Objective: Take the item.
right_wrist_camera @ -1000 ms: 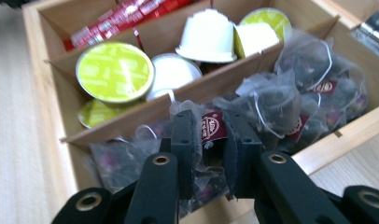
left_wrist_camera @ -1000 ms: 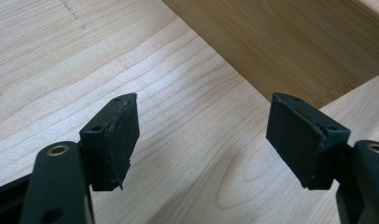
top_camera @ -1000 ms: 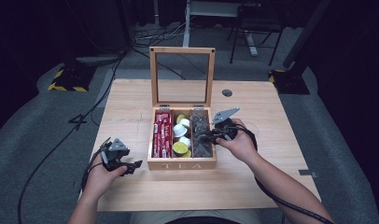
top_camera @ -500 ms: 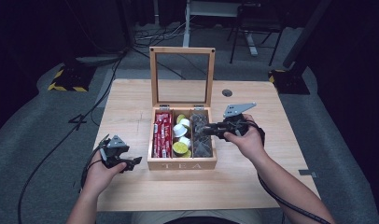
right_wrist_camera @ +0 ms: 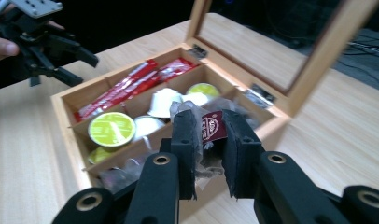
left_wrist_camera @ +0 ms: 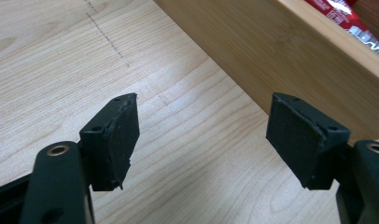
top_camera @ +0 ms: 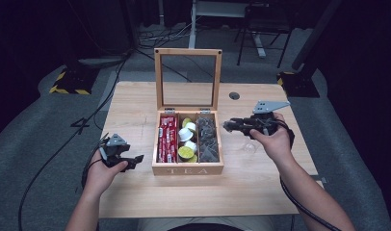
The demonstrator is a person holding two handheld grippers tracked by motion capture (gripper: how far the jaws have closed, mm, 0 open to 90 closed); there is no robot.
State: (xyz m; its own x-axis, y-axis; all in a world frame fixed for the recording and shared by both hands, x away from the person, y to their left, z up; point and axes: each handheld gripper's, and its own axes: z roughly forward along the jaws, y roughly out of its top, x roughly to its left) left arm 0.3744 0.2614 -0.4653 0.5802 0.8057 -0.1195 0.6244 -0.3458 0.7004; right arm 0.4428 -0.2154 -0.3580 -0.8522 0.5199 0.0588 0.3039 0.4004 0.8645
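A wooden tea box (top_camera: 188, 169) marked TEA stands mid-table with its glass lid (top_camera: 188, 79) upright. It holds red sachets (top_camera: 167, 138) on the left, green and white capsules (top_camera: 186, 144) in the middle and clear tea bag packets (top_camera: 208, 142) on the right. My right gripper (top_camera: 227, 126) hovers at the box's right edge, shut on a clear tea bag packet (right_wrist_camera: 212, 127) with a dark red label. My left gripper (top_camera: 137, 159) rests low beside the box's left wall (left_wrist_camera: 281, 51), jaws wide open around nothing.
A round cable hole (top_camera: 234, 96) sits in the table behind the box on the right. Something small and clear (top_camera: 250, 147) lies on the table under my right hand. Bare wood (left_wrist_camera: 57, 70) spreads left of the box. Cables trail over the floor (top_camera: 63, 144).
My right gripper has risen out of the box's right compartment and drawn back to the right with the packet in it. The left gripper has stayed put.
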